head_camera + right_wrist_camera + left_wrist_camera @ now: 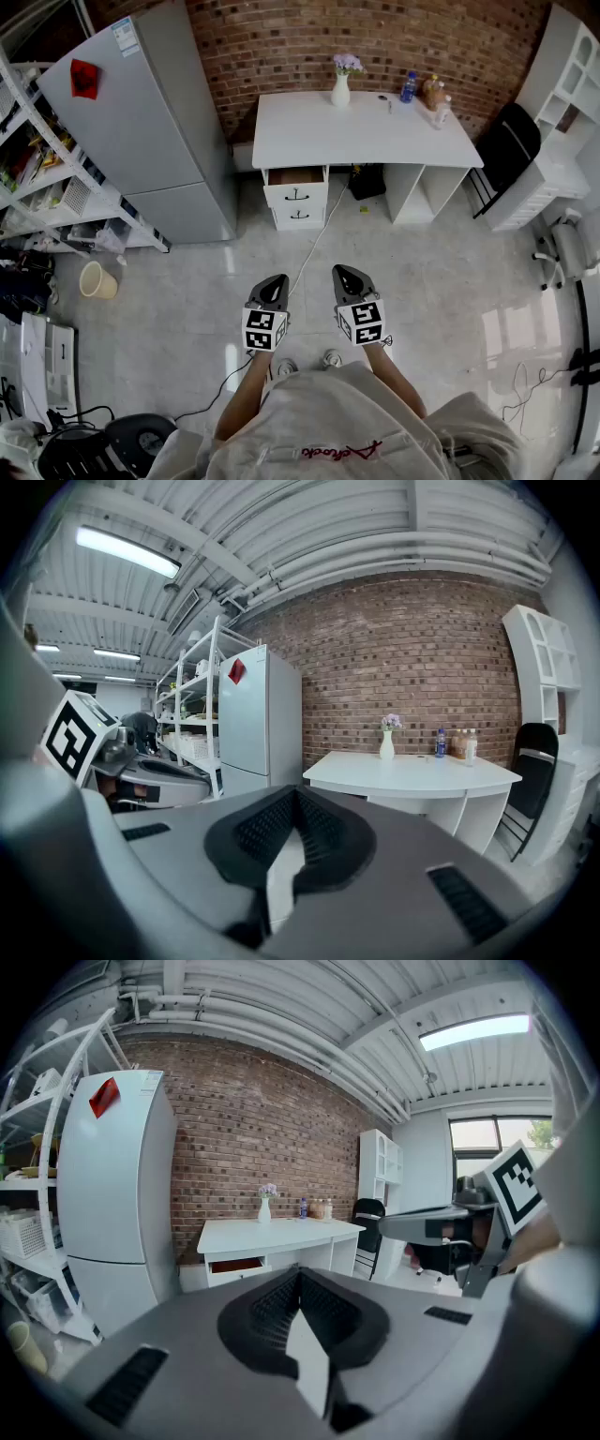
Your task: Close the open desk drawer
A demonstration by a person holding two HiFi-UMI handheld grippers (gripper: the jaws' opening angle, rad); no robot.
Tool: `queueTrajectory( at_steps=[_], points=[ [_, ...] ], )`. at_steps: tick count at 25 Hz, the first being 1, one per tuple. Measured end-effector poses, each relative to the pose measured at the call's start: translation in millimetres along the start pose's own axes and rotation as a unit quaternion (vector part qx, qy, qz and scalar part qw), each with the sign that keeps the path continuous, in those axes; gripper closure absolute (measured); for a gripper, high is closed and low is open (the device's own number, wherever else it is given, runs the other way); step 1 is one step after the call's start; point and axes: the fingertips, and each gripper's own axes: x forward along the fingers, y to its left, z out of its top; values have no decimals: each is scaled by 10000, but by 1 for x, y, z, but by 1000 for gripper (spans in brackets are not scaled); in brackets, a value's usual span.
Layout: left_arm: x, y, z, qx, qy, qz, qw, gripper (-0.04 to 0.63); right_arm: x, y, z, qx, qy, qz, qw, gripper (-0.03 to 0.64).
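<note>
A white desk stands against the brick wall, far ahead of me. Its top drawer on the left side is pulled out, showing a brown inside; a second drawer below it is pushed in. The open drawer also shows in the left gripper view. My left gripper and right gripper hang side by side over the floor, well short of the desk. Both are shut with nothing between their jaws. The left gripper and right gripper point toward the desk.
A grey fridge stands left of the desk, with metal shelving further left. On the desk sit a vase with flowers and bottles. A cable runs across the floor. A black chair and white shelves are right.
</note>
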Motion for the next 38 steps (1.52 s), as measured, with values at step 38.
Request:
queueTrajectory(
  at_steps=[38],
  points=[
    [109,60,4,-342,71,535,9980,581,116,-70,-19,-20,306,542,9981,598]
  ],
)
